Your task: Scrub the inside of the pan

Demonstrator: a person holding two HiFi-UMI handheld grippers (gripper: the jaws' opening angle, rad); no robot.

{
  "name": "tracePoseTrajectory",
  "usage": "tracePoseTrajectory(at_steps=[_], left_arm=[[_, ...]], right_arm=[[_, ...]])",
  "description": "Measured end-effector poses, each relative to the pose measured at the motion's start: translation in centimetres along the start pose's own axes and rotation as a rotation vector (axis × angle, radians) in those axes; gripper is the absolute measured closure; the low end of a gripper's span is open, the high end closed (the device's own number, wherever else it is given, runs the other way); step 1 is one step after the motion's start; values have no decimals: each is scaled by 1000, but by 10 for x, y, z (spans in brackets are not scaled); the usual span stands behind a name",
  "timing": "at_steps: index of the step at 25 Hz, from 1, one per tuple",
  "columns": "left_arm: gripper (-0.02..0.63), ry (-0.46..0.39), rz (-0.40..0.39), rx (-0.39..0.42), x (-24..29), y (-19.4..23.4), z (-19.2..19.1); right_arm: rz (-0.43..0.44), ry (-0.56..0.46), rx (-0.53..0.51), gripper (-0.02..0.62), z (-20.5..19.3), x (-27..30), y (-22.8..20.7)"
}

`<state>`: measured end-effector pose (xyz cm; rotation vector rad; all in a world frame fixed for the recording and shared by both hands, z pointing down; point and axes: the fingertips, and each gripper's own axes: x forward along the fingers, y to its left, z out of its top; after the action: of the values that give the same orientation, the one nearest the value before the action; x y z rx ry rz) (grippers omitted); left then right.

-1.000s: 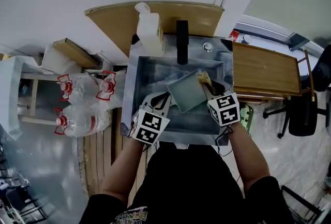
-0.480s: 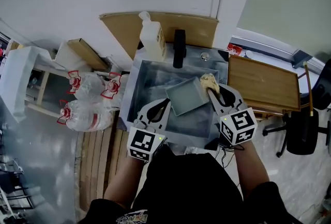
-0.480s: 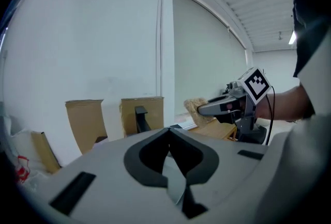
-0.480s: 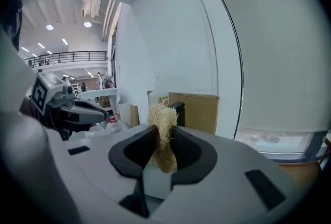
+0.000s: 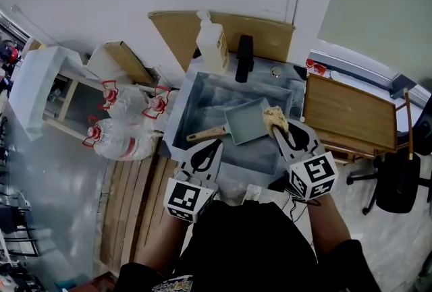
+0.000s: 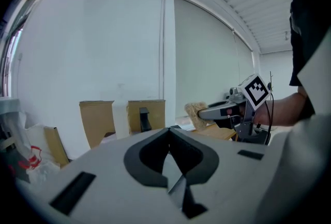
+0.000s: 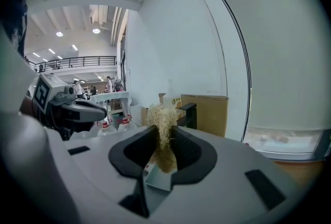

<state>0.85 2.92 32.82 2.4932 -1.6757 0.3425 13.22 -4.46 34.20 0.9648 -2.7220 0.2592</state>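
A square grey-green pan (image 5: pixel 248 121) with a wooden handle (image 5: pixel 206 133) lies tilted in the steel sink (image 5: pixel 202 92). My left gripper (image 5: pixel 214 145) hovers at the sink's near edge, just beside the handle, and does not hold it. In the left gripper view its jaws are shut with nothing between them (image 6: pixel 168 130). My right gripper (image 5: pixel 279 129) is shut on a straw-coloured scrubber (image 5: pixel 274 118) above the pan's right edge. In the right gripper view the scrubber (image 7: pixel 161 119) sticks up between the jaws.
A white soap bottle (image 5: pixel 212 41) and a black faucet (image 5: pixel 243 58) stand at the sink's back. A wooden board (image 5: pixel 347 115) lies to the right. Plastic water bottles (image 5: pixel 128 125) and cardboard sit on the left, and an office chair (image 5: pixel 398 179) stands at the far right.
Both grippers have risen and drawn back toward the near edge of the sink. The left gripper has come away from the pan, whose wooden handle now shows. The scrubber stays in the right gripper.
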Motion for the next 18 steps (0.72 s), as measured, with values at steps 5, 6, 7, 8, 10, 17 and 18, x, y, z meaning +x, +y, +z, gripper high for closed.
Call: tracePoseTrajectory(at_steps=[5, 6, 7, 8, 10, 17, 18], left_arm=[[597, 29, -20, 11, -14, -10, -15], [597, 31, -26, 15, -17, -11, -17], [597, 30, -33, 18, -20, -13, -18], [597, 28, -39, 20, -24, -14, -20], [597, 19, -53, 21, -32, -16, -21], [597, -23, -90, -26, -68, -21, -22], [597, -29, -97, -30, -73, -22, -23]], right_arm=[[31, 24, 0, 499, -13, 0, 25], [34, 25, 2, 499, -14, 0, 30], [35, 25, 5, 499, -15, -1, 36], [35, 24, 7, 499, -16, -2, 42], [32, 22, 10, 499, -19, -5, 54], [-15, 31, 30, 499, -29, -24, 94], [-22, 32, 33, 499, -31, -27, 101]])
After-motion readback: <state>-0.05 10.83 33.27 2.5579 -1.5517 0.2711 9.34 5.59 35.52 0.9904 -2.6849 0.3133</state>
